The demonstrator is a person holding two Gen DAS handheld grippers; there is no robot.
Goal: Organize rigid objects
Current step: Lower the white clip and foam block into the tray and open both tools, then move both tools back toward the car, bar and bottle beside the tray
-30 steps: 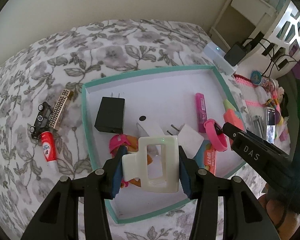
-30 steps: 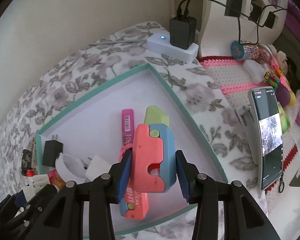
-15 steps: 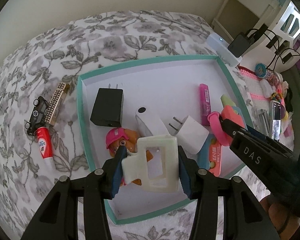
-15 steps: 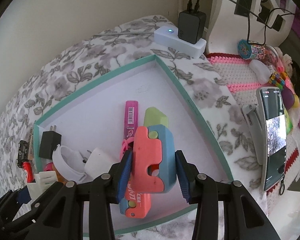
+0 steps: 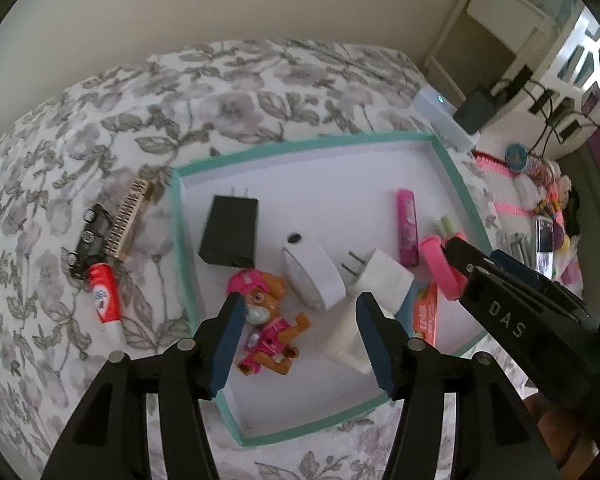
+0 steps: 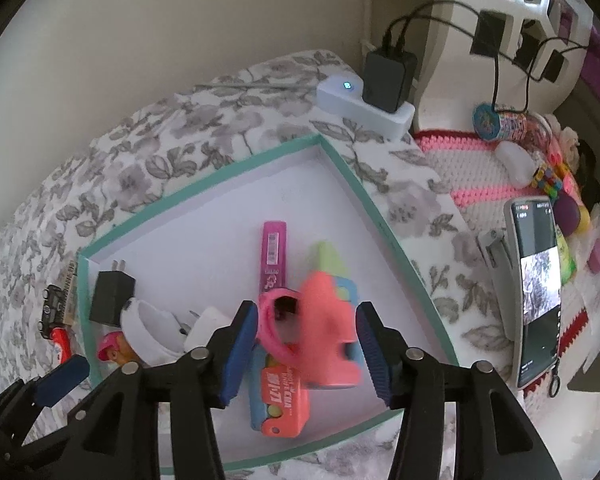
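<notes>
Bed w/ floral cover [image 5: 228, 112] stretches out ahead of both tongs. On it sits the teal-rimmed tray [image 5: 300, 146], directly under and ahead of them. Left tongs [image 5: 300, 332]: jaws apart, nothing gripped; the cream hair clip [image 5: 346, 340] lies blurred on the tray floor just inside the right pad. Right tongs [image 6: 306, 348]: jaws apart too, and the coral-and-blue toy [image 6: 330, 340] sits between the pads (motion-blurred, can't tell if it touches them). Just ahead of the left tongs: pink pup figure [image 5: 266, 320], white strap gadget [image 5: 310, 270], white plug [image 5: 380, 276], black charger [image 5: 230, 236] further up. Pink tube [image 6: 274, 256] lies ahead of the right tongs, pink bracelet [image 6: 276, 328] near its left pad. Off to the left tongs' left, outside the tray: toy car [image 5: 90, 236], red tube [image 5: 106, 296].
</notes>
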